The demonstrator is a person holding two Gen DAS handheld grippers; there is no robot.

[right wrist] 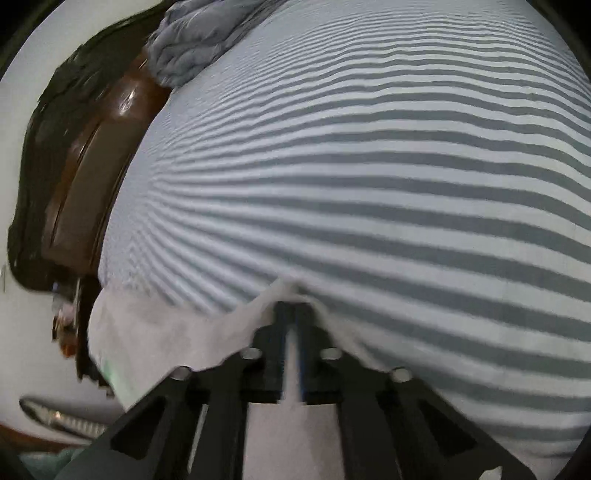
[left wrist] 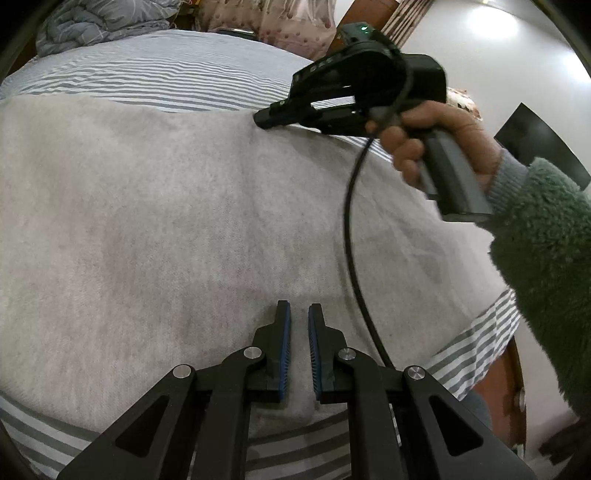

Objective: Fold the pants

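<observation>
We see the light grey pants spread flat on a bed, lying on a bedsheet with grey and white stripes. At the far left of the bed, a bunched-up blue-grey blanket sits at the end of the sheet. In the left wrist view, our left gripper is low over the near edge of the pants. Its jaws are almost together, with just a thin gap between the blue pads. We see pants cloth behind that gap, but we cannot tell if the pads are pinching any of it. Moving to the right in that view, a black cable hangs down across the pants. Above it is the right gripper, with its tip down on the far edge of the pants, right where the grey cloth meets the stripes. A hand holds its handle, and a fluffy green sleeve covers the arm. In the right wrist view, the picture is a bit blurry. A brown wooden bed frame is at the left. The edge of the pants is pulled up into a little peak around the right gripper. Its jaws are clenched on the pants, and a strip of pale cloth shows between the pads. The stripes fill the rest of the view.
</observation>
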